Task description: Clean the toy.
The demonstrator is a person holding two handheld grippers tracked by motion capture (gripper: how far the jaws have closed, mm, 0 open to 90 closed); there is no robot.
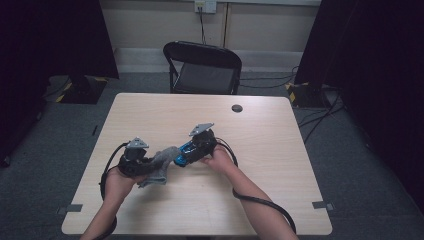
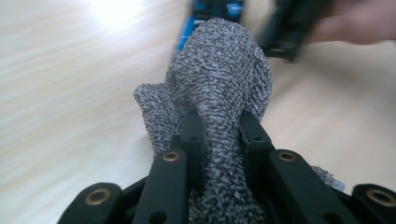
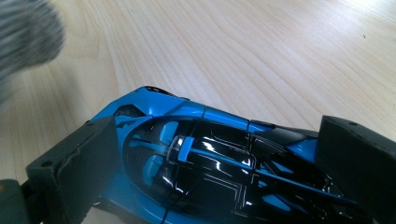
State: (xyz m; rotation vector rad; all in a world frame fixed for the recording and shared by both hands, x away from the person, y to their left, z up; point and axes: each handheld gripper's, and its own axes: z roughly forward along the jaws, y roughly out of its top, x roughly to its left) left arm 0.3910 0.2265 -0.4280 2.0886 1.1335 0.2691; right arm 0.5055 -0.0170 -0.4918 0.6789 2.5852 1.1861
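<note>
Here, at the lower left of the high view, the left gripper [image 1: 150, 165] sits in the person's left hand [image 1: 117, 182] with its jaws pinched tight on a grey cloth [image 1: 159, 167]. In the left gripper view the cloth [image 2: 219, 93] bulges up between the two black jaws and fills the centre of the frame, bunched into a rounded pad. That pinch looks deliberate: gathering the fabric into a wad gives a firm, soft tip for rubbing, and the loose tail hangs down out of the way.

Moving toward the middle of the high view, the cloth's far end reaches the blue toy car [image 1: 187, 152], which sits just left of centre over the table [image 1: 270, 150]. Whether the fabric actually touches the paint I cannot tell from there.

Further right, the right gripper [image 1: 192, 150] is clamped on the car, held by the right hand [image 1: 217, 159]. In the right gripper view the car [image 3: 201, 158] lies across the lower half of the frame, one black jaw pressed to each flank, with the cloth [image 3: 25, 32] blurred in the upper left corner. Gripping it by the sides probably keeps the roof and nose exposed to the cloth and stops the wheels rolling away while it is wiped.
</note>
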